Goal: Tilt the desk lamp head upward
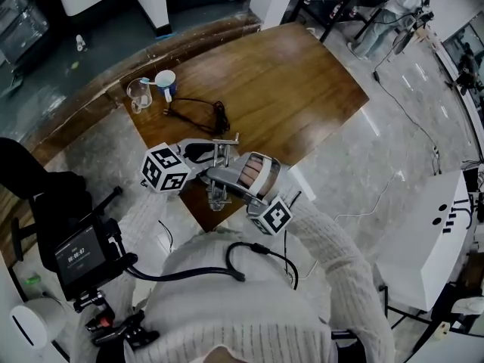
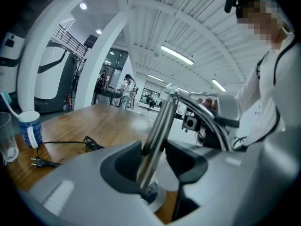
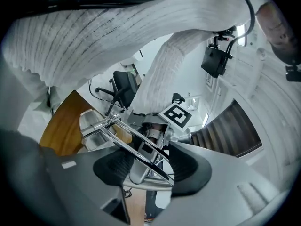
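A chrome desk lamp (image 1: 218, 191) stands on the near corner of the wooden table (image 1: 287, 97). My left gripper (image 1: 201, 154) reaches in from the left; in the left gripper view it (image 2: 153, 161) is shut on the lamp's upright pole (image 2: 159, 131), with both pads against it. My right gripper (image 1: 229, 177) comes from the near right. In the right gripper view the thin lamp head (image 3: 136, 142) runs slantwise between my right gripper's (image 3: 148, 166) jaws, its end near the right pad; whether the pads press on it I cannot tell.
A blue-and-white mug (image 1: 165, 82) with a toothbrush, a clear glass (image 1: 138, 94) and a coiled black cable with plug (image 1: 200, 113) lie at the table's far left. A black chair (image 1: 45, 195) stands to the left, a white cabinet (image 1: 431, 233) to the right.
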Available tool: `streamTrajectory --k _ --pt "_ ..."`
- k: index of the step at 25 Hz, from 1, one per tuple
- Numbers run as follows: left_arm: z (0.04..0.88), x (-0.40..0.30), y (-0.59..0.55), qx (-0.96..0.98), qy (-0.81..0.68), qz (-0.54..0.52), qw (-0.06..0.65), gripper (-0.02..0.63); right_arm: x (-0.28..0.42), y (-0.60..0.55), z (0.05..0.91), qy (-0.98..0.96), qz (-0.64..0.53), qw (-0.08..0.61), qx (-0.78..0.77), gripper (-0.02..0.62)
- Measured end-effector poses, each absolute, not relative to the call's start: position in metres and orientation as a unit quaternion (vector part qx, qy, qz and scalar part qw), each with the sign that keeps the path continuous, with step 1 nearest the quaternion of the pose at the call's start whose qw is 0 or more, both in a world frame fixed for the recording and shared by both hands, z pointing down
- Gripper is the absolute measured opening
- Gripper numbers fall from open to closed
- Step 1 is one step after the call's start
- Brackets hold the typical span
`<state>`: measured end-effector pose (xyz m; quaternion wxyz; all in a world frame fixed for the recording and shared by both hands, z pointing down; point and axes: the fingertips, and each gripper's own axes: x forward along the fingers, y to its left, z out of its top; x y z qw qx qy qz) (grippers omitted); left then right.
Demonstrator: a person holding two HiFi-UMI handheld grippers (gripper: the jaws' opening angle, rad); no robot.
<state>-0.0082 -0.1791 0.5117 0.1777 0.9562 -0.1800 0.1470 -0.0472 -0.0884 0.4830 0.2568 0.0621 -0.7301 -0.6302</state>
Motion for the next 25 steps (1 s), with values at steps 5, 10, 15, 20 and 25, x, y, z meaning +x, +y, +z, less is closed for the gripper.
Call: streamTrajectory --k 5,10,15,20,25 --pt "0.514 -0.008 -0.180 0.957 -0.175 0.153 0.176 0.160 -0.047 -0.085 0.477 -0.767 -0.590 0.248 0.044 0.227" --pt "0.514 -0.007 -0.180 0.957 -0.174 0.145 0.183 0.163 -0.045 -0.078 0.455 -0.842 -0.494 0.216 0.017 0.225" --pt "0.514 -0.005 -0.180 0.957 -0.170 0.143 0.185 0.164 -0.041 -0.080 0.413 -0.938 -0.312 0.150 -0.006 0.219" --pt "0.515 -0.004 -0.178 0.958 -0.172 0.140 0.183 0.164 -0.037 -0.109 0.363 -0.997 -0.053 0.061 0.011 0.181" --pt "0.515 -0.002 -0.178 0.958 -0.177 0.136 0.180 0.163 -0.031 -0.139 0.350 -0.993 0.105 0.055 0.015 0.167"
